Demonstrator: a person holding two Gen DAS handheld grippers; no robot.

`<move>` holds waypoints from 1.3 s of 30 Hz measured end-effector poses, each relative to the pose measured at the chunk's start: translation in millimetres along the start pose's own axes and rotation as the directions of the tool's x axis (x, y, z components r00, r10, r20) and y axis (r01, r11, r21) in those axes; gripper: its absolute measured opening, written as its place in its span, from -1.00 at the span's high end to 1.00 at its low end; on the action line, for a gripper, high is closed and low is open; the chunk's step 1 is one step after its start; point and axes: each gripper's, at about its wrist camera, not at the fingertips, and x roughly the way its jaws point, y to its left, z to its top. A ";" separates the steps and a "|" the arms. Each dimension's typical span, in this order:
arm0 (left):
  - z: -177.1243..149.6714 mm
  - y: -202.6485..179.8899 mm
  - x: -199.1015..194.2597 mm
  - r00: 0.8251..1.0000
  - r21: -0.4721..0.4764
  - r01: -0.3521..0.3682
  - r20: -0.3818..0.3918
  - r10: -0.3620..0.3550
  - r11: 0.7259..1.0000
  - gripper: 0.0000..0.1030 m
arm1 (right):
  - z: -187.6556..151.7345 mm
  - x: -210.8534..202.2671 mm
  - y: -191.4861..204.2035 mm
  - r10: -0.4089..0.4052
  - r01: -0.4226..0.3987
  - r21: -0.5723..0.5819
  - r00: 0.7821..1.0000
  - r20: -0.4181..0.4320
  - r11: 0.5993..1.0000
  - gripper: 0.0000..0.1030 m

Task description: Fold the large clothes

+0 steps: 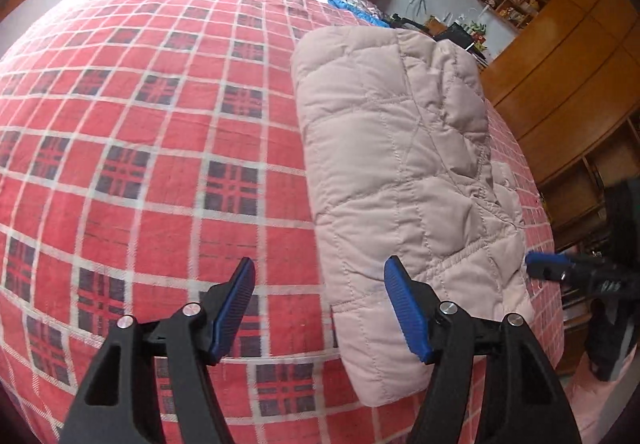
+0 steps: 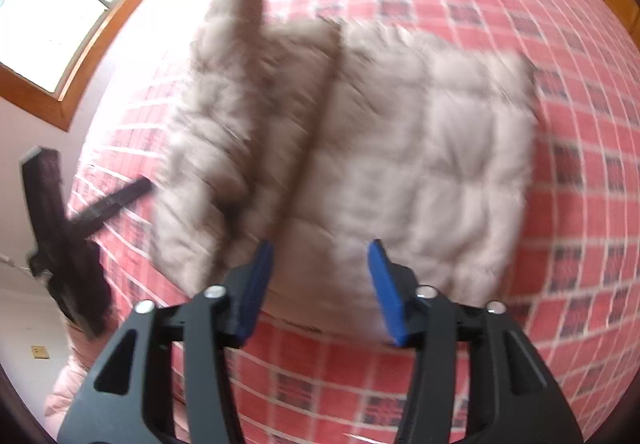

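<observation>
Currently both the left hand-held gripper (image 1: 318, 308) and right hand-held gripper (image 2: 320, 286) are wide open, empty. Risk: the puffy folded jacket (image 1: 392, 163) may spring open on the bed (image 1: 140, 123).

The left wrist camera looked forward between the spread fingers of the left gripper (image 1: 320, 304), low and close over the red checked bedspread (image 1: 140, 131), facing the far headboard, with the folded quilted jacket (image 1: 400, 163) to its right. The right wrist camera, blurred, looked along the right gripper (image 2: 320, 284) from close above the same jacket (image 2: 420, 143), facing the window side. Both views shared the jacket and bedspread (image 2: 580, 123).
</observation>
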 end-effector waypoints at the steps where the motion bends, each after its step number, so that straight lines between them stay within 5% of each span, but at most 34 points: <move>1: -0.6 -3.1 0.2 1.000 0.009 -0.004 0.003 0.003 1.000 -0.30 | 8.1 1.2 7.5 0.015 -0.015 -0.009 1.000 -0.001 1.000 -0.13; 11: -7.0 -19.0 7.4 1.000 0.058 -0.019 0.004 0.019 0.998 -0.30 | 53.2 55.9 22.9 0.089 -0.088 0.019 0.990 -0.113 0.996 -0.22; 15: -8.2 -20.8 7.2 1.000 0.064 -0.028 0.002 0.028 0.998 -0.30 | 49.3 64.6 20.3 0.100 -0.099 0.014 0.987 -0.126 0.995 0.14; 22: -0.5 -22.2 4.3 0.997 0.058 -0.073 0.034 0.071 0.996 -0.30 | 33.3 60.7 49.6 -0.020 0.011 -0.102 0.996 -0.084 0.995 0.44; 31: 4.5 -26.9 -10.0 0.996 0.050 -0.062 0.069 0.058 0.997 -0.31 | 26.0 17.6 46.6 0.077 -0.077 -0.120 0.997 -0.008 0.990 0.63; 39: 3.2 -58.4 -20.3 0.995 0.114 -0.033 0.097 0.022 0.993 -0.31 | 11.3 -44.9 21.3 0.079 -0.067 -0.104 0.990 0.113 0.992 0.64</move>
